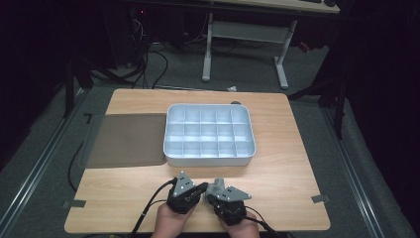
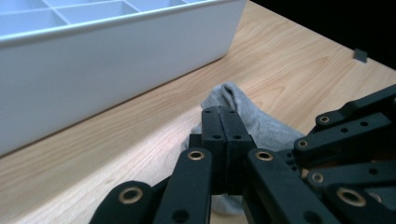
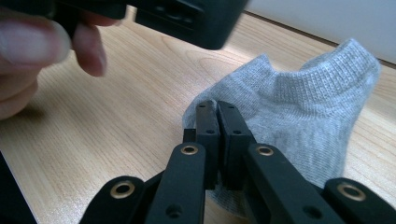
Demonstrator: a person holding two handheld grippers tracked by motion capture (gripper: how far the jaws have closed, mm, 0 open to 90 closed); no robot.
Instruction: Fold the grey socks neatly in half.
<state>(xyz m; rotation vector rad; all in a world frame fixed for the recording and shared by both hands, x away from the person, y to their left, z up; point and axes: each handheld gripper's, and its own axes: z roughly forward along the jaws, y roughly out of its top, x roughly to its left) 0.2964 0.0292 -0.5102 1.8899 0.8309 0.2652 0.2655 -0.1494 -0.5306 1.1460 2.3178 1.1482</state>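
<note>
In the high view the grey sock (image 1: 216, 186) is mostly covered by the two grippers and shows as a small pale patch between them, so its outline cannot be made out there. The person's hands are cut off by the bottom edge. In the left gripper view the sock (image 2: 261, 126) is partly hidden behind the black jaws and the linkage of the other gripper at the right; its lower end runs out of the picture. In the right gripper view the sock (image 3: 303, 116) is clearest: a short ankle sock lying flat on the wooden table (image 3: 116, 121), cuff toward the upper right, its near end hidden under the jaws. A blurred hand (image 3: 42, 60) and the dark body of the other gripper cut in at the top left.

The left gripper (image 1: 200, 188) has its jaws pressed together, tips over the sock's near part; whether any cloth is pinched between them cannot be told. The right gripper (image 1: 210, 197) also has its jaws together, tips resting at the sock's edge, and again a pinch cannot be confirmed.

The sock lies on the table's near part, just in front of the white divided tray (image 1: 208, 159), apart from it. A brown mat (image 1: 126, 141) lies left of the tray.
</note>
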